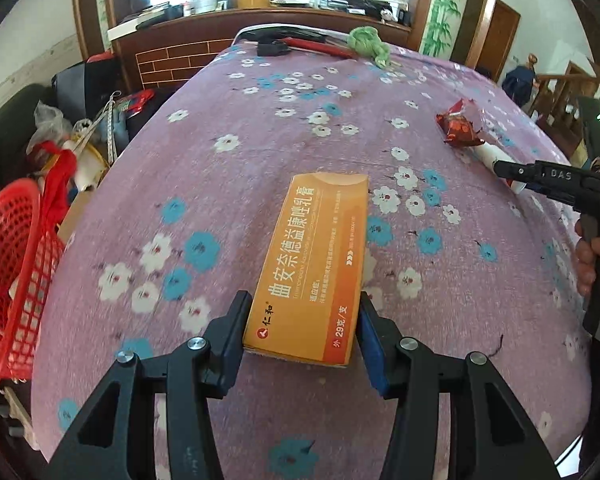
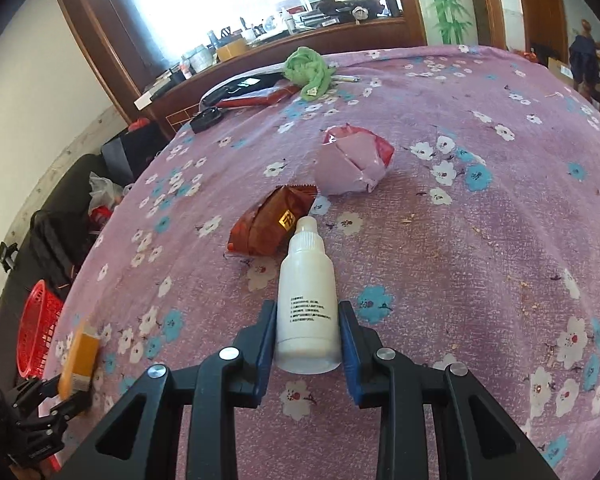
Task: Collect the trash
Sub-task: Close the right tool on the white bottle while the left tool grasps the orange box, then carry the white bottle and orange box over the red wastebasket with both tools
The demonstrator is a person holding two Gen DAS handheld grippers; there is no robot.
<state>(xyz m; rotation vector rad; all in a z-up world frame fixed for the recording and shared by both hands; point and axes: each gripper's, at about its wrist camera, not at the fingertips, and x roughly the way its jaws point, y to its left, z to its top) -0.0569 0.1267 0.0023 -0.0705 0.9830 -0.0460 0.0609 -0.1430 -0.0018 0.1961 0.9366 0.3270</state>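
Note:
My left gripper [image 1: 303, 322] is shut on an orange medicine box [image 1: 312, 264], held over the flowered purple tablecloth [image 1: 220, 184]. The box also shows in the right wrist view [image 2: 79, 354], at the far left. My right gripper [image 2: 307, 338] is shut on a small white plastic bottle [image 2: 307, 296] with its cap pointing away. In the left wrist view the right gripper [image 1: 512, 174] is at the right edge with the bottle [image 1: 490, 157]. A red-brown snack wrapper [image 2: 274, 226] lies just beyond the bottle. A crumpled pink wrapper [image 2: 352, 164] lies farther back.
A red mesh basket [image 1: 10, 276] stands off the table's left edge, also in the right wrist view [image 2: 38, 332]. A green cloth [image 2: 308, 70], a red packet and dark items lie at the table's far end. A cluttered wooden counter [image 1: 236, 12] is behind.

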